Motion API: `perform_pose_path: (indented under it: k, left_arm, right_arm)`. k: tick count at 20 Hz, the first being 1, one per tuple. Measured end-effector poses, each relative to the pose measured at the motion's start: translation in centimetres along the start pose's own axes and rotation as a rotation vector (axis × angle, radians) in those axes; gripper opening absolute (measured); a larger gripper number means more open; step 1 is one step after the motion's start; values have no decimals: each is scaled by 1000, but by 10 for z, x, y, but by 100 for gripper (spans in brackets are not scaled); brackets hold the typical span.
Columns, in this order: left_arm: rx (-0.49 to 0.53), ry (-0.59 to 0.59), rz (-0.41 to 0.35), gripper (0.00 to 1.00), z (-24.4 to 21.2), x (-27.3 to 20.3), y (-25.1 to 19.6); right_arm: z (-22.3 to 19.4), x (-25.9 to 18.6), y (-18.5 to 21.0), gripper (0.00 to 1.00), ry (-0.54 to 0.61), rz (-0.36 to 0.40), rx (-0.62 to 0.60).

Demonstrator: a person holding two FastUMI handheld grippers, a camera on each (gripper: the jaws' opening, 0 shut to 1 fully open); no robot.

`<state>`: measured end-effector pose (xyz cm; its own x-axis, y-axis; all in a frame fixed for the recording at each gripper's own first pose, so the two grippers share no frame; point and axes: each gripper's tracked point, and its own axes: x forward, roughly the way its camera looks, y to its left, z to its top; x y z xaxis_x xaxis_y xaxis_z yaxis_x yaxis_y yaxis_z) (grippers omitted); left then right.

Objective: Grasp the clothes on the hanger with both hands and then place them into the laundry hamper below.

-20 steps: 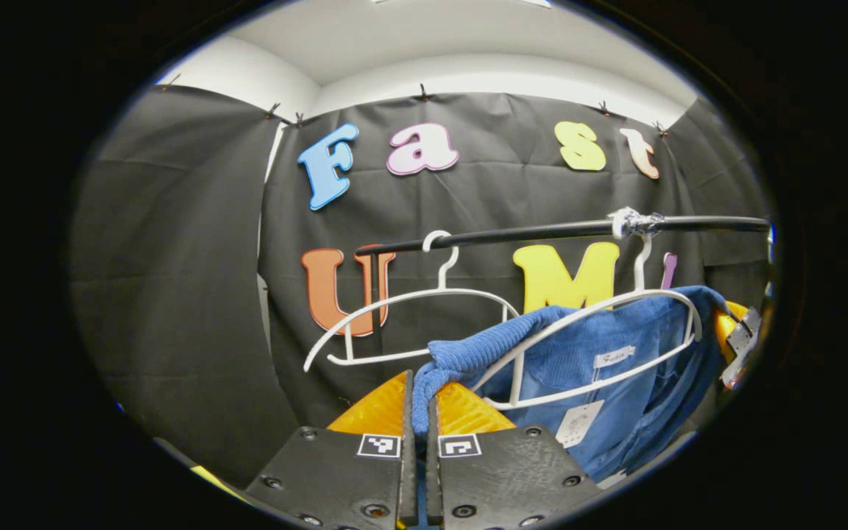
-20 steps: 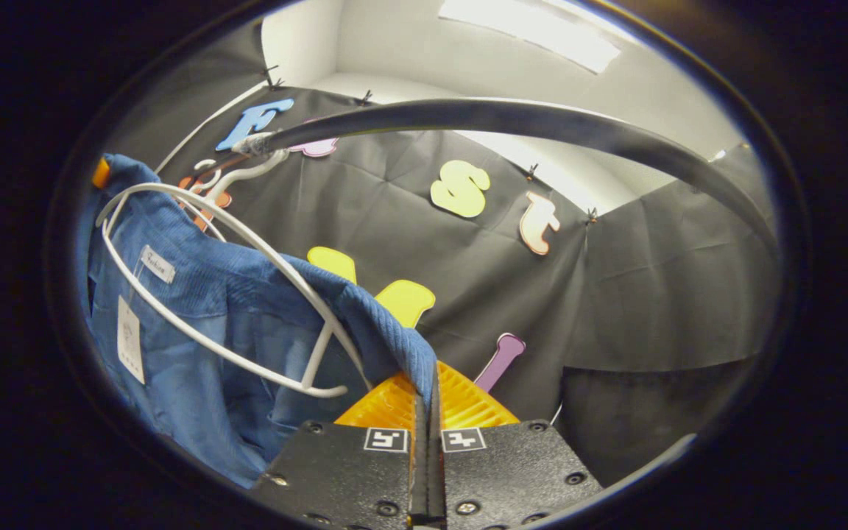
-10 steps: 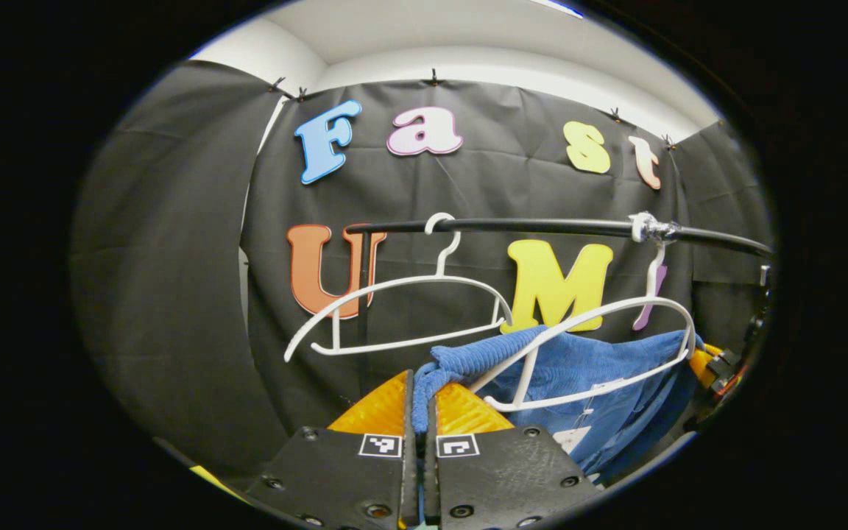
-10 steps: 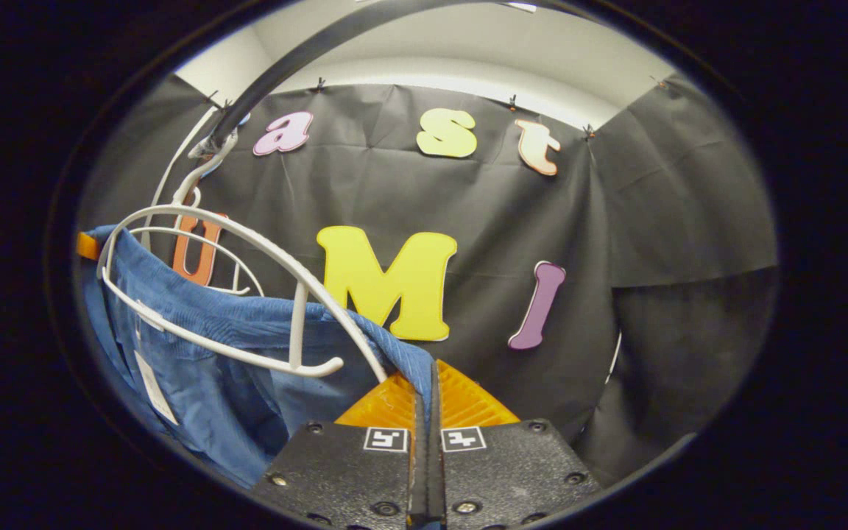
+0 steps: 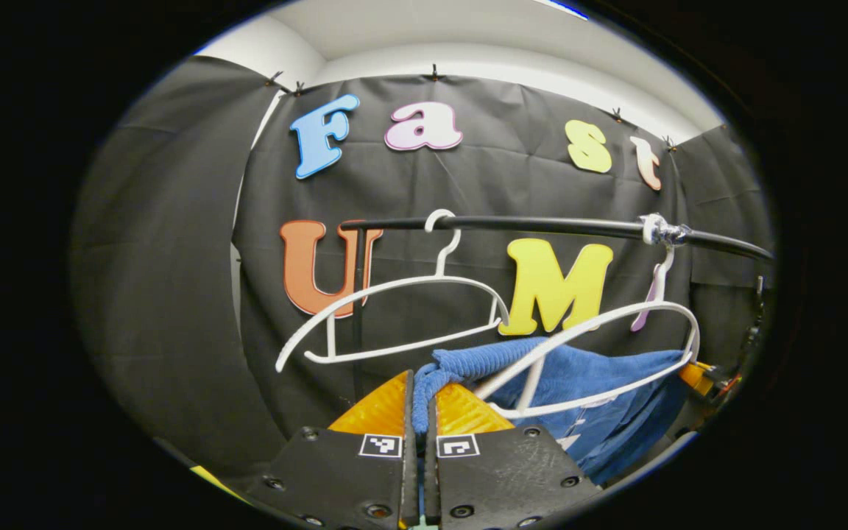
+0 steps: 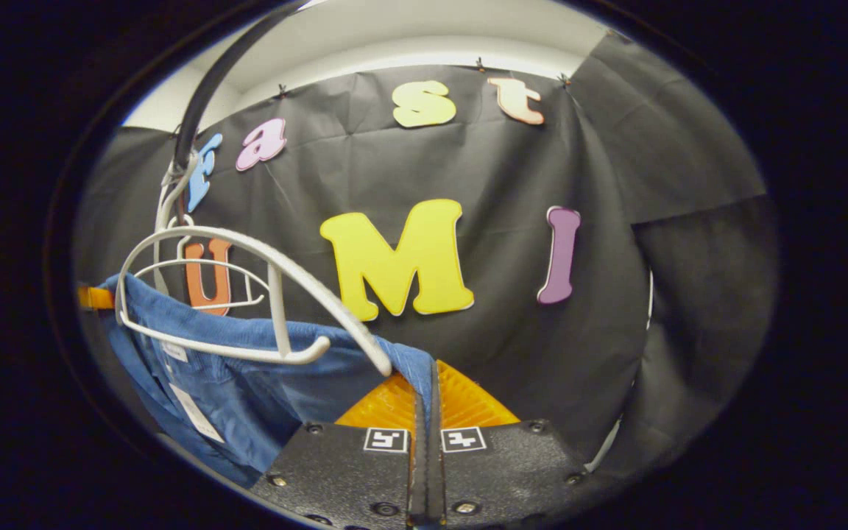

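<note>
- the left gripper (image 5: pixel 418 412) was seen clenched on a bunched fold of the blue garment (image 5: pixel 601 383) at the bottom centre of the left gripper view, both fingers pressed on the cloth.
- the right gripper (image 6: pixel 428 401) was likewise clamped on an edge of the blue garment (image 6: pixel 247 375) at the bottom centre of the right gripper view.
- the garment was found in the lower right of the left gripper view, slung beneath the white hanger (image 5: pixel 601 346), with the hanger's lower bar laid across the cloth.
- a snag was judged the main risk: the hanger's arm tip (image 6: pixel 387 364) sat just beside the pinched edge, so the hanger could be dragged along or the fabric caught on it.
- a slip was also judged possible, since only a thin edge of cloth was held at each side.
- the hanger's hook was seen fastened to the black rail (image 5: pixel 542 224) by a pale wrap, so a hard pull could be passed to the rail.
- a second, empty hanger (image 5: pixel 394 316) was hung at mid-frame, near enough to be knocked.
- the hamper could not be made out, so the drop would have to be aimed unseen.
- the booth was walled in black cloth (image 6: pixel 652 221), with a white ceiling (image 5: pixel 468 29) at the top of the frame.
</note>
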<state>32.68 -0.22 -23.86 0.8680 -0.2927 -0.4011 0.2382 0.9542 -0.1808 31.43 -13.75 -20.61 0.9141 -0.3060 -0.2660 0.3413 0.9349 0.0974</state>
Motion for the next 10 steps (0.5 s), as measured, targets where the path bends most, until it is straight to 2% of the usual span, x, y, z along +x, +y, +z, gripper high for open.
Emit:
perform_pose_path:
  k: [1, 2, 4, 10]
  left_arm:
    - [1, 18, -13, 8, -3, 3, -1]
    - [1, 29, -20, 3, -5, 6, 0]
    - [-1, 56, -29, 4, -11, 13, 5]
    - [-130, 112, -97, 3, -33, 23, 14]
  right_arm:
    - [-4, 4, 2, 4, 31, 19, 23]
    - [-7, 6, 2, 4, 50, 30, 48]
    - [-14, 10, 2, 4, 86, 52, 89]
    - [-27, 22, 1, 4, 168, 105, 180]
